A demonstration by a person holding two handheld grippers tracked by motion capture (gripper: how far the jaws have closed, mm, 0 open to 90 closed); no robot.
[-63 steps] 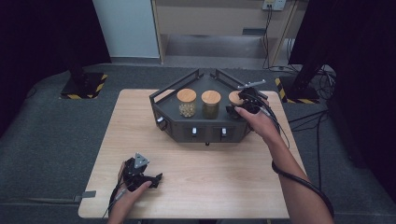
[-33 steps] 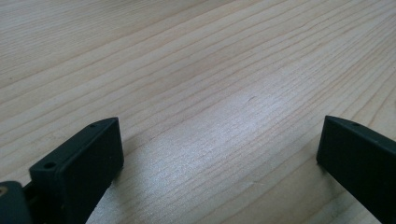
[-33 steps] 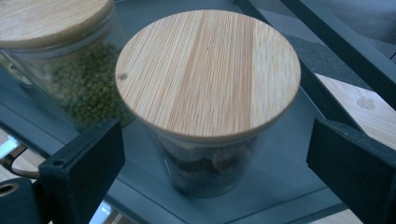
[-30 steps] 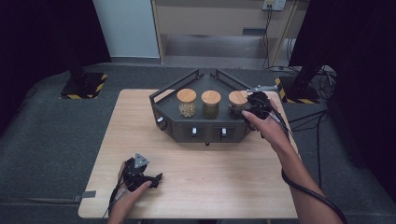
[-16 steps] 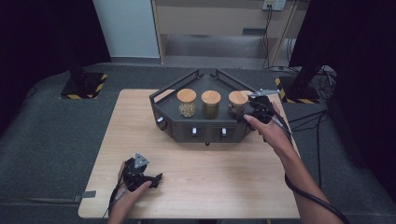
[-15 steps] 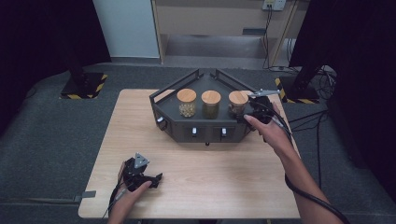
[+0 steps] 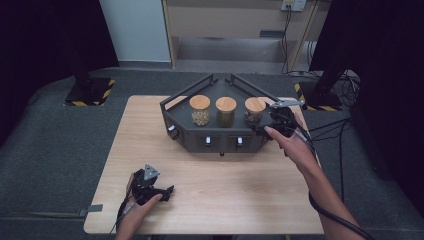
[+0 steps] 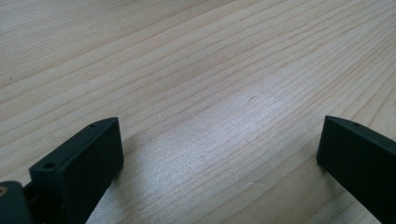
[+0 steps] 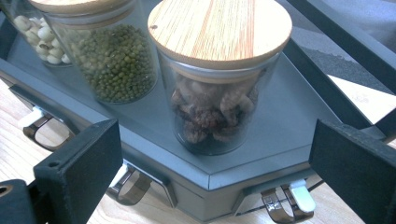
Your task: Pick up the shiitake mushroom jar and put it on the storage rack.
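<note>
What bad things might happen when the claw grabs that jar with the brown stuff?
1. The right gripper is open, low in front of the brown-filled jar; a jaw might bump the grey tray's rim before reaching the glass.
2. The green bean jar stands close beside it, so a wide jaw could knock it.
3. The wooden lid may just rest on top; a tilted lift could send it sliding.

Left gripper (image 7: 167,190): we rest it low, jaws wide apart.
Right gripper (image 7: 260,126): we hold it forward, jaws wide apart.
</note>
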